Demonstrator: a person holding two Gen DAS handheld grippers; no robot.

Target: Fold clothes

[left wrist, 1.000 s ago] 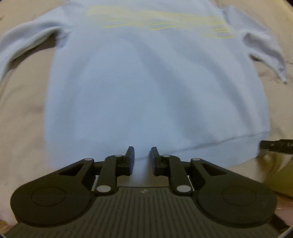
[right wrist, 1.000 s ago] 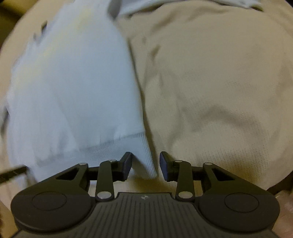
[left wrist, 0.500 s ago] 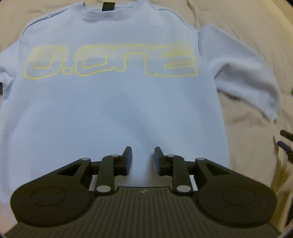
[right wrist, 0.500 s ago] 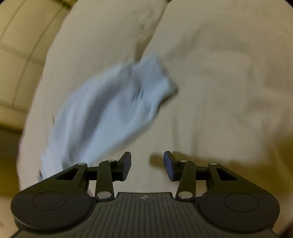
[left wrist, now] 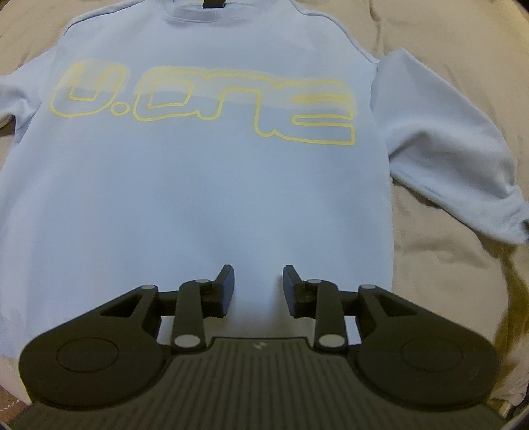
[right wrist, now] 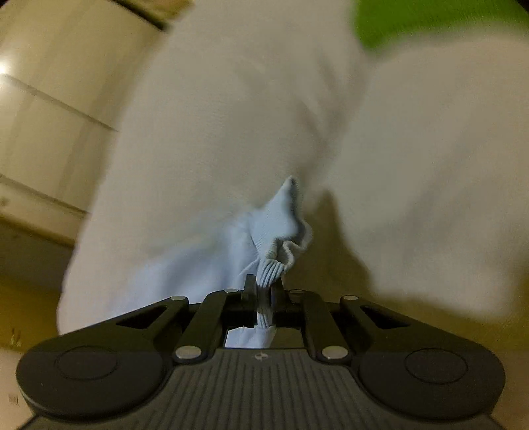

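Note:
A pale blue sweatshirt point(left wrist: 205, 185) with yellow outlined lettering lies flat, front up, on a beige bed cover point(left wrist: 456, 66). Its collar is at the far end and its right sleeve point(left wrist: 439, 172) angles out to the right. My left gripper point(left wrist: 258, 284) hovers open above the lower part of the body, nothing between its fingers. In the right wrist view, my right gripper point(right wrist: 263, 291) is shut on the ribbed cuff point(right wrist: 281, 241) of a sleeve, which bunches up just beyond the fingertips and trails off to the lower left.
The bed cover point(right wrist: 330, 115) fills most of the right wrist view. A pale tiled floor point(right wrist: 49, 99) shows beyond the bed's left edge. Something green point(right wrist: 429, 20) is blurred at the top right. The sweatshirt's left sleeve point(left wrist: 13, 96) runs off the frame.
The left gripper moved forward over the sweatshirt's body and opened a little wider. The right gripper travelled along the sleeve and closed on its cuff.

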